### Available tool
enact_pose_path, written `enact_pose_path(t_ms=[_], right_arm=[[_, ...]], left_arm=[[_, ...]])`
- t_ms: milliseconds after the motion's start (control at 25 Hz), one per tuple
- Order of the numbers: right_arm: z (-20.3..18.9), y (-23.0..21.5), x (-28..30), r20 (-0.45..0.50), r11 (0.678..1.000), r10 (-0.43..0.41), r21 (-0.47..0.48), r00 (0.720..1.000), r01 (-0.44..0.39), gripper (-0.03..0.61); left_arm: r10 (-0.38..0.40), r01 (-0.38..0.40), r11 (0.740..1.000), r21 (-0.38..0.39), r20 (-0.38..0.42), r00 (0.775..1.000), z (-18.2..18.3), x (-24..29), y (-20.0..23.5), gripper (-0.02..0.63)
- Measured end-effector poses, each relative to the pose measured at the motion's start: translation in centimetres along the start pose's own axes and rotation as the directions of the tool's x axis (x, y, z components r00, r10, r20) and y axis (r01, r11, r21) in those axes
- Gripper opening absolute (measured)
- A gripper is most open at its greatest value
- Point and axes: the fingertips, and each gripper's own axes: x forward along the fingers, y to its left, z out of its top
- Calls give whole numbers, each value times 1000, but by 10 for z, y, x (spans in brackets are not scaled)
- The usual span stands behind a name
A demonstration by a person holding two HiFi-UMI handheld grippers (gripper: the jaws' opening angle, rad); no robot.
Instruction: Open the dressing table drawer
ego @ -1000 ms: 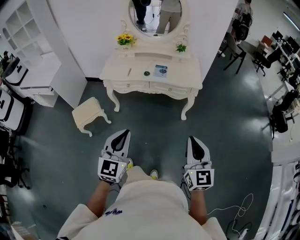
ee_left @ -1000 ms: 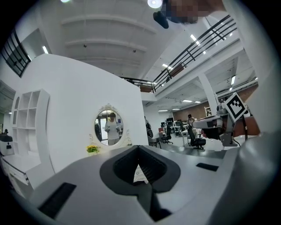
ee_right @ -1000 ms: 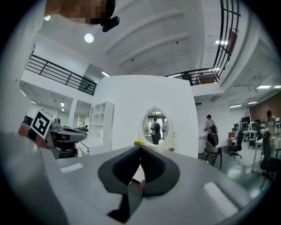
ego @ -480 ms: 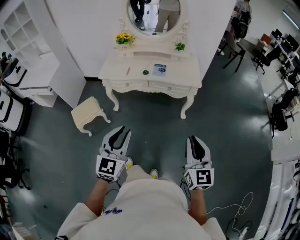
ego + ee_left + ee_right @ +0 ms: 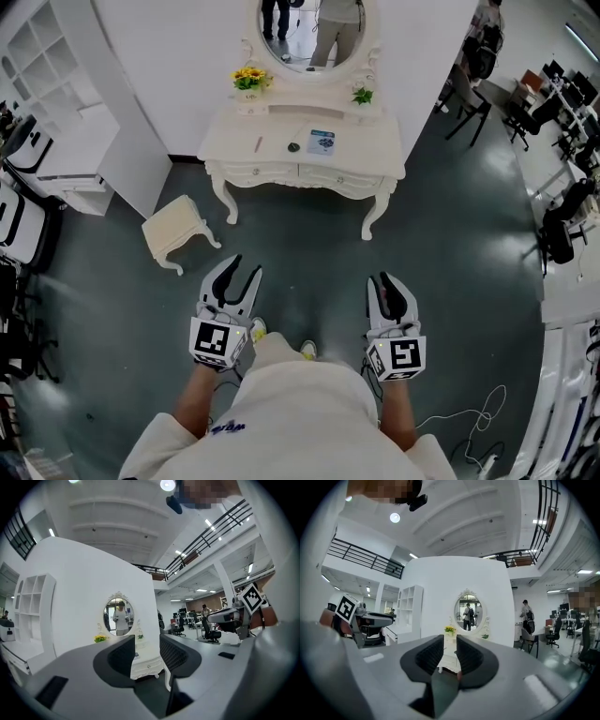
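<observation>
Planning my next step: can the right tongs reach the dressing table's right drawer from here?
Probably not yet. The right tongs, just opening and empty, hang well short of the drawer; only floor lies between.

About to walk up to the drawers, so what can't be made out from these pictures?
Drawer knobs, head view: too small to tell their shape.
Drawer contents: hidden behind the closed drawer fronts.
Small dark item on the dressing table, head view: too small to identify.
Booklet print: too small to read.
</observation>
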Motion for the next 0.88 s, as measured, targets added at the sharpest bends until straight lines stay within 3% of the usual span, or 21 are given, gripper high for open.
enact_pose_path(t_ms=[520,880], right_arm=[[-11,10,19,-48,999,23,-21,999,-24,143],[-20,3,26,-76,1000,20,19,997,-19,249]], left_arm=[[14,-14,999,-31,-11,1000,-17,-3,15,258],[-16,16,1000,-10,-71,997,-19,3,6,348]])
